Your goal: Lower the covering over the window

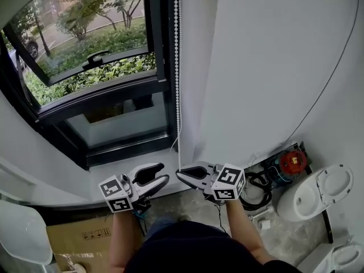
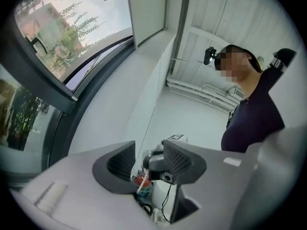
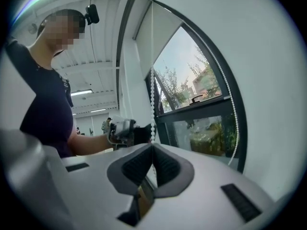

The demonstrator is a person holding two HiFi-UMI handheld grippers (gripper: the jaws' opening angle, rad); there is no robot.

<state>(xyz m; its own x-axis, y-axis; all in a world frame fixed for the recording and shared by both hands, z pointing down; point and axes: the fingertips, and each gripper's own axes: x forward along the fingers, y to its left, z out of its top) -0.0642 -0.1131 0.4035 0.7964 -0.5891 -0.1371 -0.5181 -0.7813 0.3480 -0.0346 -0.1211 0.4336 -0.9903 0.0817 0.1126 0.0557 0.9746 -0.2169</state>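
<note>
A white bead chain (image 1: 177, 67) hangs down the right side of the dark window frame (image 1: 162, 67). My right gripper (image 1: 181, 174) is shut on the chain's lower end just above the sill. In the right gripper view the jaws meet at my right gripper (image 3: 152, 150), and the bead chain (image 3: 152, 104) rises straight out of them. My left gripper (image 1: 161, 173) stands open just left of the chain, with nothing between its fingers. Through the gap of my left gripper (image 2: 148, 164) the chain (image 2: 149, 123) and the right gripper show. A white blind (image 3: 165, 28) covers only the top of the window.
The window sash (image 1: 85, 56) is tilted open outward over greenery. A white sill (image 1: 114, 166) lies below the grippers. On the floor to the right are a toilet (image 1: 321, 195), a red-topped device (image 1: 293, 161) and black cables (image 1: 256, 183). A cardboard box (image 1: 79, 235) sits lower left.
</note>
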